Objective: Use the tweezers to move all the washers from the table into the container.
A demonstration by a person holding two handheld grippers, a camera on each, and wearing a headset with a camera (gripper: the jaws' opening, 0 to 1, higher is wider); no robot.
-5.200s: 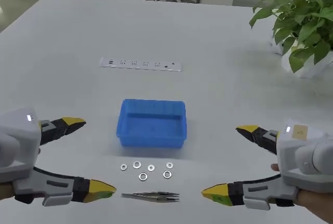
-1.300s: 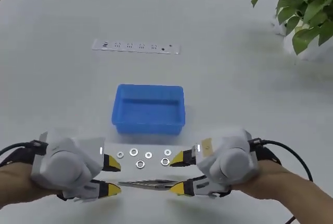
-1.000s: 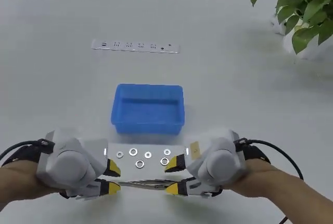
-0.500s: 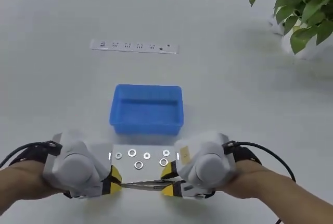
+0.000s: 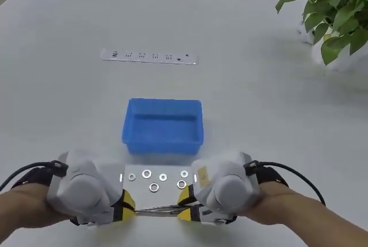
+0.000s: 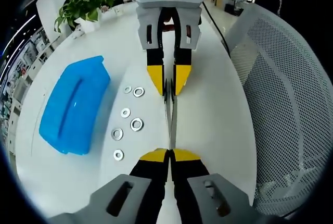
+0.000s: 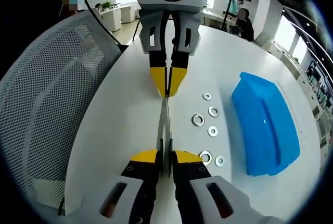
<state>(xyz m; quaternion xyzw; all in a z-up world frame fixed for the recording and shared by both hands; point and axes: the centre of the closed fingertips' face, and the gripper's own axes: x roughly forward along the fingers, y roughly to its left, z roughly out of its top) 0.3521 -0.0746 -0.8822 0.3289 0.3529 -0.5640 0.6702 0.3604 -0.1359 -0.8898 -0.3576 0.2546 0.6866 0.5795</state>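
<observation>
Tweezers [image 6: 170, 121] apparently in left gripper [image 6: 169, 154] and right gripper [image 7: 165, 154].

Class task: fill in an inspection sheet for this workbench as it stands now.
Surface: white table.
Job's things: six washers loose on the table in front of the blue container, which looks empty; tweezers span between the grippers.
Clutter: power strip beyond the container.
Grippers: left gripper and right gripper face each other, fingers shut on opposite ends of the tweezers.
Cables: black cables at both wrists.
Surroundings: potted plant, mesh chair.
</observation>
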